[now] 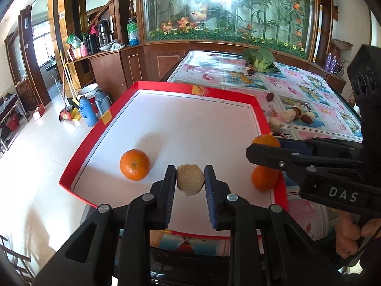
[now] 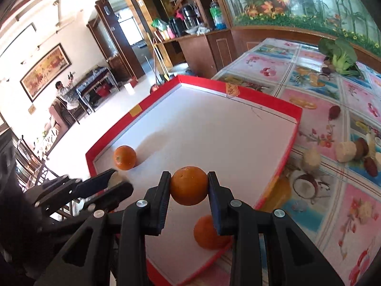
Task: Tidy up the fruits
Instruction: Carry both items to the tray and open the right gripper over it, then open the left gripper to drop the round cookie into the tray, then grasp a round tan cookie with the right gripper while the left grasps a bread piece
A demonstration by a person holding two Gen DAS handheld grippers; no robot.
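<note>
A shallow red box [image 1: 164, 85] with a white floor lies on the table; it also shows in the right wrist view [image 2: 240, 96]. My left gripper [image 1: 190, 178] is shut on a tan kiwi [image 1: 190, 180] above the box's near part. My right gripper [image 2: 189, 186] is shut on an orange [image 2: 189, 186] over the box's near right side; this orange shows in the left wrist view [image 1: 265, 140]. A second orange [image 1: 135, 164] lies in the box at the left. A third orange [image 1: 265, 178] lies in the near right corner under the right gripper.
On the flowered tablecloth [image 1: 309, 88] right of the box lie peeled pale fruits [image 1: 288, 115], dark brown ones [image 1: 269, 96] and a leafy green vegetable [image 1: 259, 59]. A wooden cabinet with a painted glass panel stands behind. The box overhangs the table's left edge above the floor.
</note>
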